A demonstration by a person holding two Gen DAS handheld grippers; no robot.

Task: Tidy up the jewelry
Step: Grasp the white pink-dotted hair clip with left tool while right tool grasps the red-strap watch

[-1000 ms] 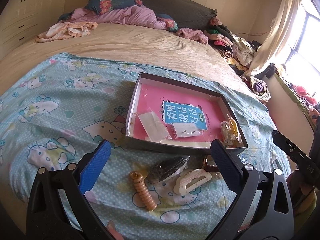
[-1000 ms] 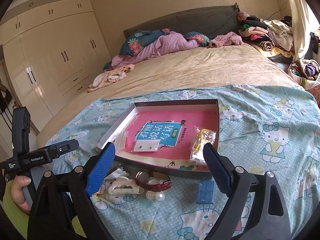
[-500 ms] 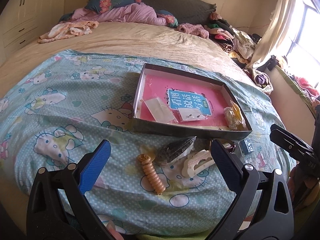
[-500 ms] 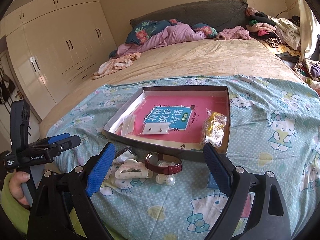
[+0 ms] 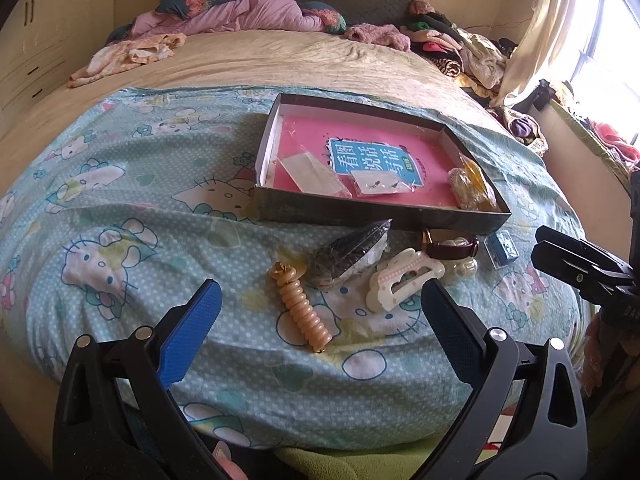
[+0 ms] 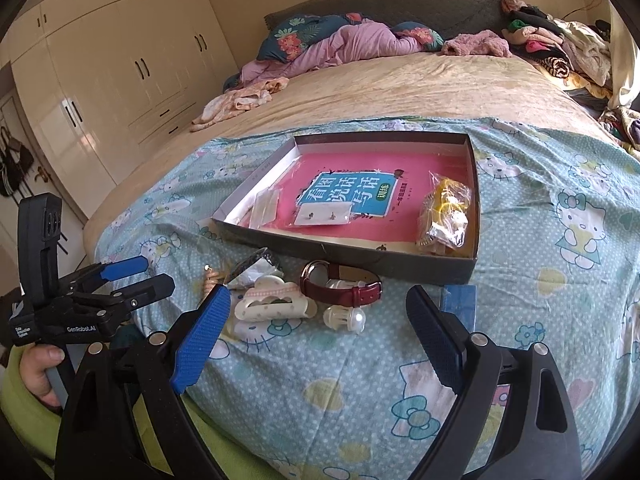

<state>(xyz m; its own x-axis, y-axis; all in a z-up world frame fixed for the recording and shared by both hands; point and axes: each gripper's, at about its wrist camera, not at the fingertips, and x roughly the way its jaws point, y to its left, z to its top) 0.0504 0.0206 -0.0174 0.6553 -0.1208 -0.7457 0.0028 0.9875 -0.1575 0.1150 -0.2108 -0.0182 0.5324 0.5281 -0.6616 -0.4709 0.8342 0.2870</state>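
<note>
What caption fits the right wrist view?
Open right gripper above maroon leather-strap watch and cream claw hair clip, before shallow grey cardboard box.

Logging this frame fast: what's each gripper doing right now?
Left gripper: open, holding nothing.
Right gripper: open, holding nothing.

watch (image 5: 451,247): partly behind box (image 5: 360,218) | blue packet (image 6: 460,300): partly behind right jaw
</note>
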